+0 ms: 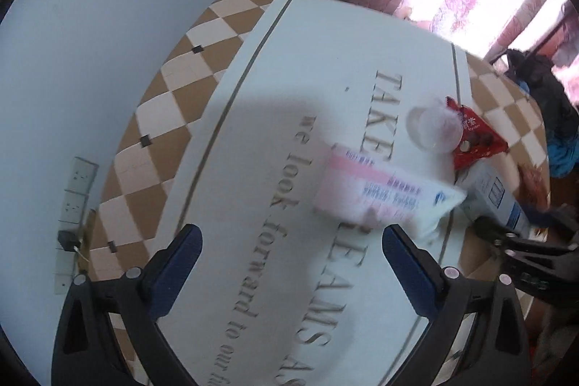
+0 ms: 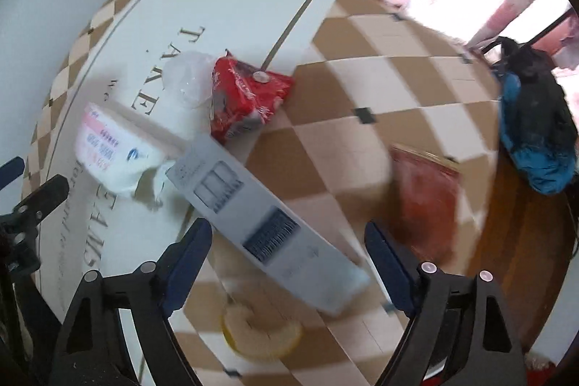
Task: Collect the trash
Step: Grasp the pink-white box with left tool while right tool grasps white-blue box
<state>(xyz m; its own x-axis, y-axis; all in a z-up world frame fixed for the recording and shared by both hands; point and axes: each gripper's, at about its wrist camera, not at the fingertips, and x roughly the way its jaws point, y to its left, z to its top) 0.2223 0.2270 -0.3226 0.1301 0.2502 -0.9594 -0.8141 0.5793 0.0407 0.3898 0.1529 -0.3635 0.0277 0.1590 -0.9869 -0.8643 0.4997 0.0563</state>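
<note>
Trash clustered mid-table: tissue pack (image 2: pixel 112 151), red wrapper (image 2: pixel 246 96), grey carton (image 2: pixel 260 219) straddled by wide-spread, empty right gripper (image 2: pixel 289 252), apparently first pick; left gripper (image 1: pixel 293 255) likewise wide, empty.

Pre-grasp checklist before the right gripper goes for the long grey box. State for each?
1. Right gripper open: ok, fingers spread wide, nothing held.
2. Long grey box between the fingers: ok, its near part lies in the gap, set diagonally.
3. Box free of neighbours: not ok, its far end meets the tissue pack and the red snack bag.
4. Yellow peel under the approach: not ok, it lies just below the box.
5. Left gripper out of the way: ok, open, over the tablecloth.
6. Image sharpness: not ok, motion blur.
</note>
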